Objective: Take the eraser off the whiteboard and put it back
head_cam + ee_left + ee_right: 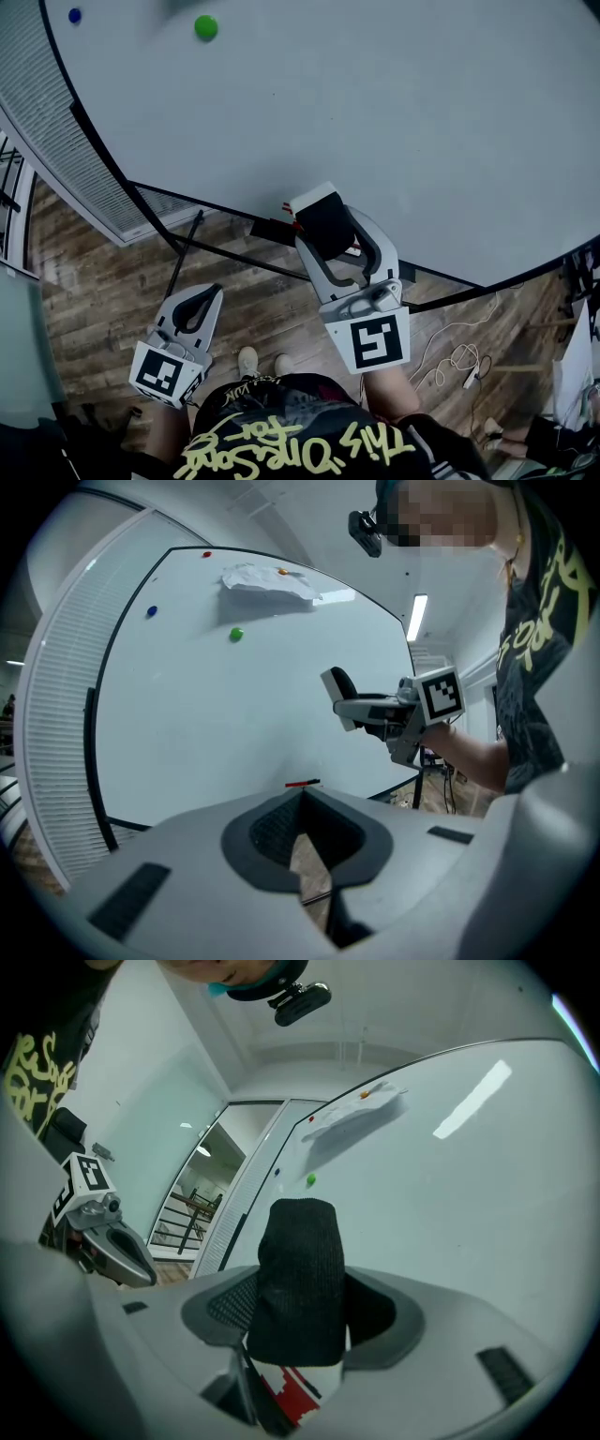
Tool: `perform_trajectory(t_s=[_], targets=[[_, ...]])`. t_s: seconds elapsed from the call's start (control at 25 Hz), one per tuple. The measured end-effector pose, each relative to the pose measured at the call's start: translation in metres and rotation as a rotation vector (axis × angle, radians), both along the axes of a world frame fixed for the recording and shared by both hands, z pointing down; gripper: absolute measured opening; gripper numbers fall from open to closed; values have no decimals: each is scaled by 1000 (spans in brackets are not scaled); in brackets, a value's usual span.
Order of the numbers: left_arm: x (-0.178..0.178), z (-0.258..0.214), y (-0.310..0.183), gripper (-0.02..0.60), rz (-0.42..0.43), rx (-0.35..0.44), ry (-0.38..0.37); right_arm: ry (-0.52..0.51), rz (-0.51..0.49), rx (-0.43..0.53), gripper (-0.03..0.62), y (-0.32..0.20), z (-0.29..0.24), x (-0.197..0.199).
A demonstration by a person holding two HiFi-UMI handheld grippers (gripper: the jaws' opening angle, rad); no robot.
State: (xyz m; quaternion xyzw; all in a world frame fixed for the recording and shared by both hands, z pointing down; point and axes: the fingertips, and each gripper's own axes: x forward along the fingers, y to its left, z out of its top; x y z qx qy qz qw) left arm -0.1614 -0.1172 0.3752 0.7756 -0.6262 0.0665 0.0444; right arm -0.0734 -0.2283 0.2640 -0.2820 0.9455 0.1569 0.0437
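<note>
i see my right gripper (330, 217) with its fingers clamped on the eraser (298, 1279), black felt poking out past the tips. it's up by the lower edge of the whiteboard (375, 112), though i can't tell if felt meets the surface. my left gripper (208, 292) hangs low, well apart from the board, with its tips pressed together around nothing. a green magnet (205, 27) sits high on the board.
</note>
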Motion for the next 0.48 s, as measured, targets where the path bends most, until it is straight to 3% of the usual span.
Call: perform_trajectory(t_s=[0.2,0.48], targets=[[0,3,0,8,29,-6,-55,-1,-12,-18,262,7,2,-1],[0,2,-2,8,32,-6,-57,-2,-30,-29,262,12,3,-4]])
